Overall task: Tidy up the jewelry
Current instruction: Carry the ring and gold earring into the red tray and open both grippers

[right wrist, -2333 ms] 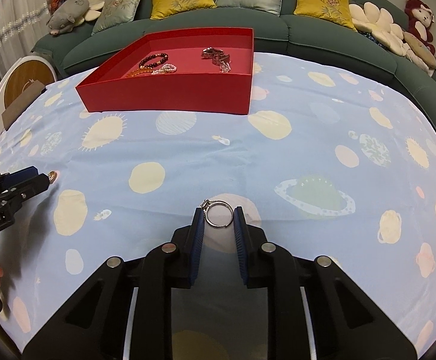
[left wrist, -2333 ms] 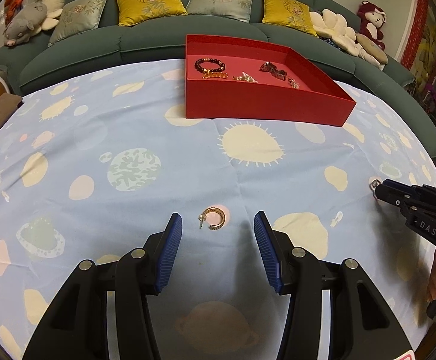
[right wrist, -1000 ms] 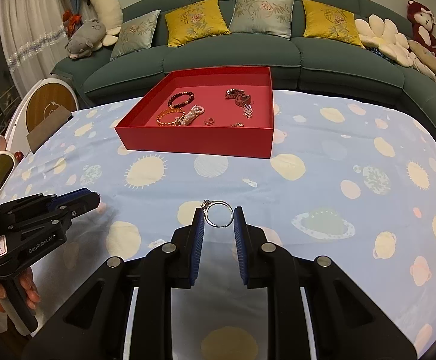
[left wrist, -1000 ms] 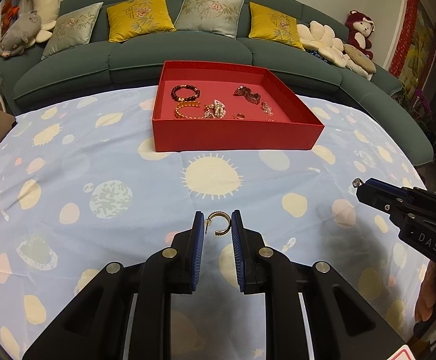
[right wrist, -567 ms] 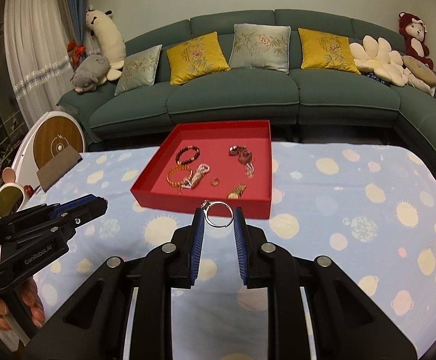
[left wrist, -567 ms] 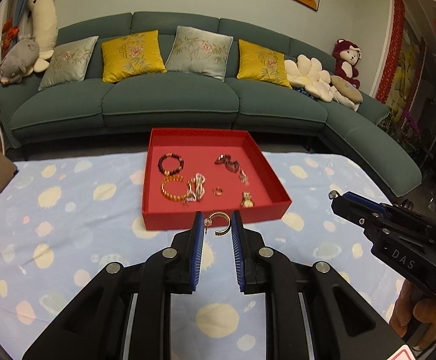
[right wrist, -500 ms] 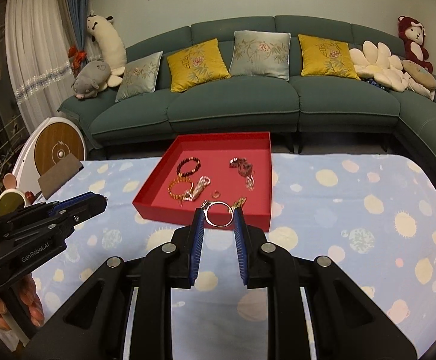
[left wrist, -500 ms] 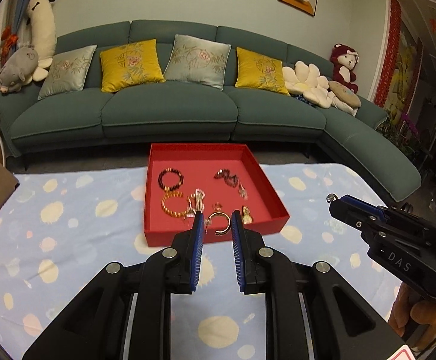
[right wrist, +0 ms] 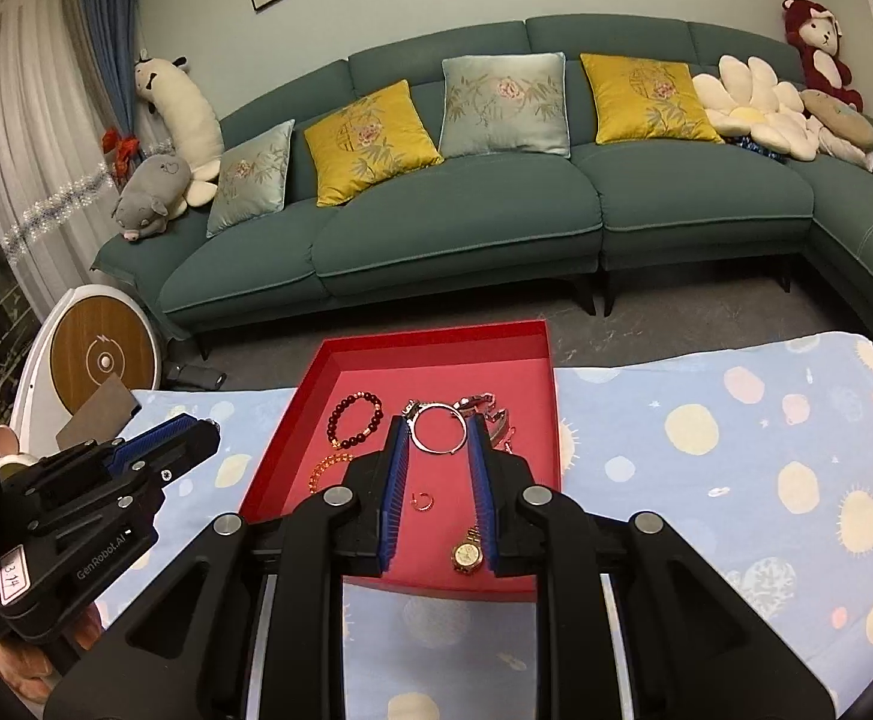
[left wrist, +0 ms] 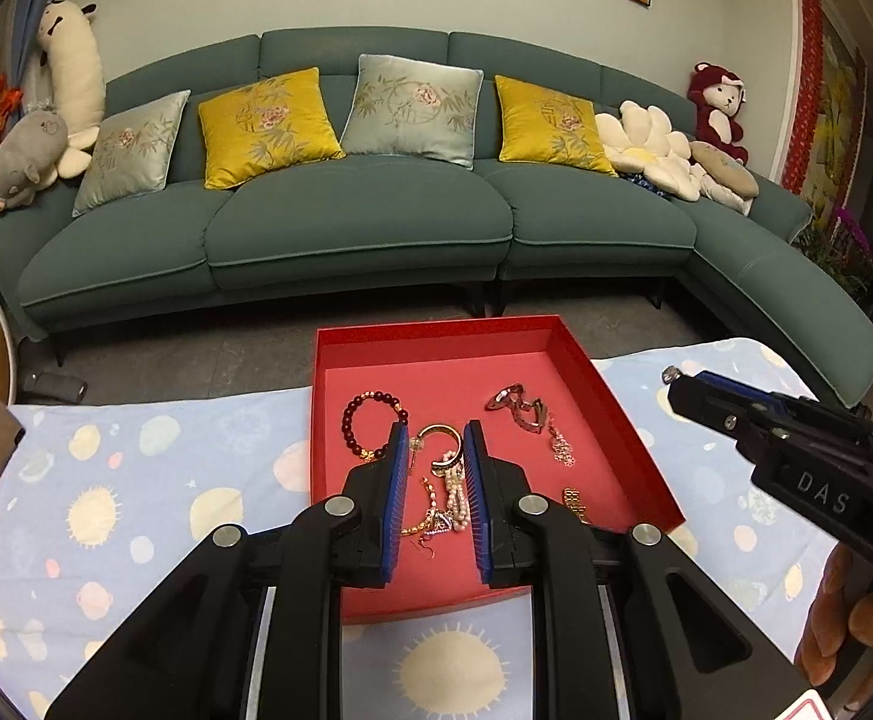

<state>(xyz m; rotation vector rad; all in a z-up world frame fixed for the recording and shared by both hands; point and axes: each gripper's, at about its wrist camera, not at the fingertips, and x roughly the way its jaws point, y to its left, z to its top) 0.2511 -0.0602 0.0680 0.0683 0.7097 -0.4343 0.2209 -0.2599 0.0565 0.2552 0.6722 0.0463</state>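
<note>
Gripper on the left (left wrist: 434,443) was pinching a small gold open-hoop earring (left wrist: 441,433) betw. its blue ribbed pads, held up in the air over the shallow red cardboard tray (left wrist: 640,450) w/ the jaws nearly together. Held high like that prob. so the hoop clears the tray wall & can be let go onto the pink floor w/o dragging through what lies there: dark-bead bracelet (left wrist: 370,425), pearl strand (left wrist: 455,495), fine gold chain (left wrist: 421,519). Tray sat on the desk, which was covered w/ a pale-blue sun-and-planet cloth (left wrist: 106,516).

Right gripper (right wrist: 436,431) was clamping a thin silver ring w/ a small stone setting (right wrist: 436,429) the same way, rim caught edge-on betw. the pads, likely because a thin band gives no other purchase. It hung over the tray's right half, above a small rose-gold hoop (right wrist: 422,500) & a gold watch (right wrist: 467,552). Both grippers pointed down at the tray side by side, so both pieces looked set for release into it.

Vs. approx 2 s before: then the earring lay on the cloth betw. wide-open left jaws, and the ring was nipped down at cloth level, tray far off near the green sofa (left wrist: 352,222). Since then both pieces had been lifted & carried across to above the tray.
</note>
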